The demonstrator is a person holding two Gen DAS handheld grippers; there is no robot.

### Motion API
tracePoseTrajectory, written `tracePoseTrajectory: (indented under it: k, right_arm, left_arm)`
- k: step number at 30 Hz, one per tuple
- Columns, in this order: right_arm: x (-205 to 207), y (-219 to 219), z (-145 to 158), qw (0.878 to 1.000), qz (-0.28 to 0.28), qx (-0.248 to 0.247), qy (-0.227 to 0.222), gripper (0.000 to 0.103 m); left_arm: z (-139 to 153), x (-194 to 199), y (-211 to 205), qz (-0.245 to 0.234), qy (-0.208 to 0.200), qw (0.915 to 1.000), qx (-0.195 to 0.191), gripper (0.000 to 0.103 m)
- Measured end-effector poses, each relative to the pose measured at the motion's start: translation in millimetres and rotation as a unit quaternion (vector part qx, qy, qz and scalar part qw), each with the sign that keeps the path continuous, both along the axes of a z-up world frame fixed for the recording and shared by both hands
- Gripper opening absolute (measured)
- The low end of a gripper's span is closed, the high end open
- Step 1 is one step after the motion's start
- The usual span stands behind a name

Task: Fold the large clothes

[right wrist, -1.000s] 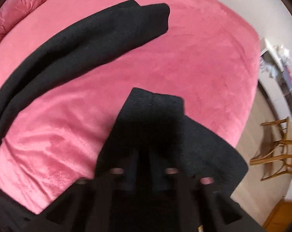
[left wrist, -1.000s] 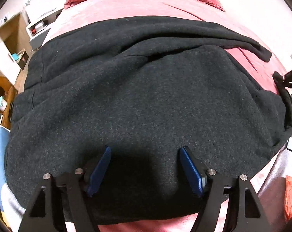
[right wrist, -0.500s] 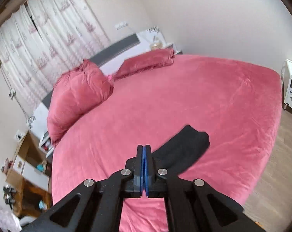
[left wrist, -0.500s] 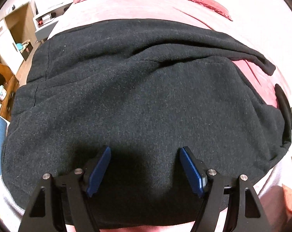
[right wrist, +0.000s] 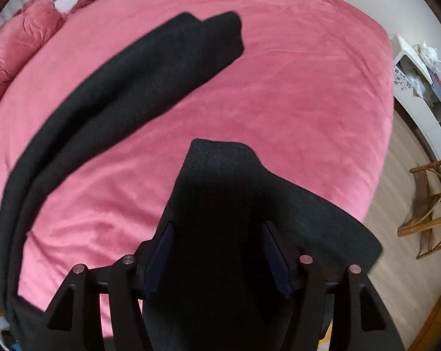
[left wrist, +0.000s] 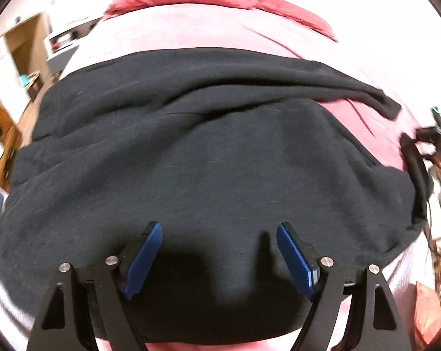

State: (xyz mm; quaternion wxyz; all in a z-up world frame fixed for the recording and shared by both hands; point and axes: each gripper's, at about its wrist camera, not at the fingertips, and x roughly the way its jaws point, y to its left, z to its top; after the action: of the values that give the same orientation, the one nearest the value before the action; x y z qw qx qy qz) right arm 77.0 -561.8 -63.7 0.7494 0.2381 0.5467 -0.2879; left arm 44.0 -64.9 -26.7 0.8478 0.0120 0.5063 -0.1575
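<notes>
Black garment (left wrist: pixel 214 158) on pink bed (right wrist: pixel 293 93).

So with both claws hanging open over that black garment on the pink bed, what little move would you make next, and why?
Probably close the right gripper on the sleeve end lying between its pads. Its jaws have just been opening and stand apart around that cloth without pinching it. The left gripper is also open, over the garment body, holding nothing. The sleeve lies out across the bed, so folding it in seems next.
</notes>
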Motion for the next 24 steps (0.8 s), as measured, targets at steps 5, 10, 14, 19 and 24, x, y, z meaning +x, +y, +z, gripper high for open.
tracePoseTrajectory:
  k: [5,10,14,19,24]
  right_arm:
    - [-6.1,-16.4,-17.5,1.0,-0.012,0.012,-0.002,0.013]
    - [-16.1,-15.7,35.4,0.995,0.01,0.034,-0.088,0.007]
    - [-15.1,-11.7,94.0,0.983,0.019,0.058,-0.171,0.007]
    - [-11.1,3.9,173.1,0.954,0.043,0.078,-0.285,0.007]
    - [-58.2,-2.5,230.7,0.91,0.064,0.09,-0.399,0.007]
  left_arm:
    - [-19.5,-9.7,-37.6,-0.06,0.005,0.9969,0.05,0.081]
    - [-22.6,-10.2,-40.8,-0.049,0.008,0.998,0.04,0.083]
    - [-17.6,-7.9,-32.1,-0.033,0.014,0.9991,0.022,0.083]
    - [-11.4,-7.5,-13.1,-0.01,0.024,0.9996,0.009,0.083]
    - [-11.9,-14.3,-2.8,0.003,0.027,0.9996,0.004,0.083]
